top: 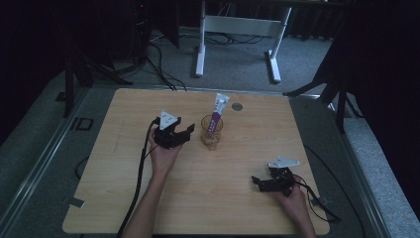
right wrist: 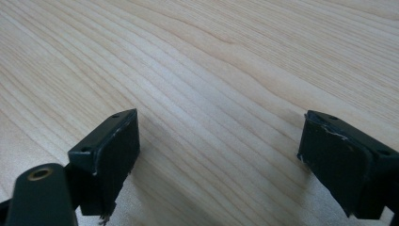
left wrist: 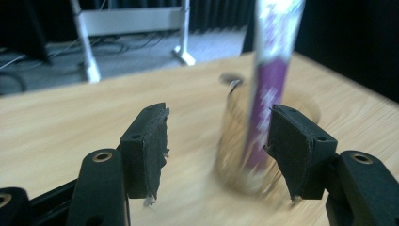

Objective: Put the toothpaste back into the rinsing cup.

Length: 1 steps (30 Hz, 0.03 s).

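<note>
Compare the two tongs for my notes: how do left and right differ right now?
The left tongs hover beside the glass holding the purple tube; the right tongs rest low near the table's front edge, with nothing nearby. The left tongs point toward the glass; the right tongs face bare wood. Both stand open and hold nothing.

A wooden table [top: 124,198]; behind it, a white desk frame [top: 237,29] on grey carpet [top: 233,69].

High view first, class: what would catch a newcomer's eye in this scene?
A purple-and-white tube stands tilted in a clear glass cup near the middle of the wooden table. Just left of the cup, the left gripper has its jaws open with nothing between them. The right gripper rests open near the table's right front corner.
</note>
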Available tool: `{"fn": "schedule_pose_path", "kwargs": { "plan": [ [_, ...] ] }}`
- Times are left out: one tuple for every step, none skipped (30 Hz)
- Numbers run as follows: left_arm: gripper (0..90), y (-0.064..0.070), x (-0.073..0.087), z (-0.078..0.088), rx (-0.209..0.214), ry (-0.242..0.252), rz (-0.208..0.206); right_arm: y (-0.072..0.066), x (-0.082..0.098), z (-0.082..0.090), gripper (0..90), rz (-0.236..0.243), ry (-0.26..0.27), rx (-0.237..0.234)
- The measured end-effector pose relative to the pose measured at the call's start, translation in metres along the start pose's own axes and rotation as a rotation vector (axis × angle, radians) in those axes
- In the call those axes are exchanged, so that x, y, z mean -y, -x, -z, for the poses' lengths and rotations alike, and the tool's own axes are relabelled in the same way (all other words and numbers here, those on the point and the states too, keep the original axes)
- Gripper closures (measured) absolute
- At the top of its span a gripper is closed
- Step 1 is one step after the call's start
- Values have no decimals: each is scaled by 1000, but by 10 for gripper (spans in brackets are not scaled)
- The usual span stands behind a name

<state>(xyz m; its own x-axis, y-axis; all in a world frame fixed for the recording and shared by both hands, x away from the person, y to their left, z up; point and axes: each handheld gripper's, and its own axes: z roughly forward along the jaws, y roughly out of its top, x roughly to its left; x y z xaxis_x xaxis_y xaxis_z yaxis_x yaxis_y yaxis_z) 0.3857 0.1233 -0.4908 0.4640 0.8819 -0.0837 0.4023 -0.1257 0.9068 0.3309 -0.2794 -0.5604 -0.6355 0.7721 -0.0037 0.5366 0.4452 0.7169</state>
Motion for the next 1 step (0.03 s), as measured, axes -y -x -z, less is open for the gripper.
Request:
{"fn": "schedule_pose_path", "kwargs": {
  "plan": [
    [381, -3, 7, 1, -10, -28, 0, 0, 0, 0, 126, 0, 0, 0]
  ]
}}
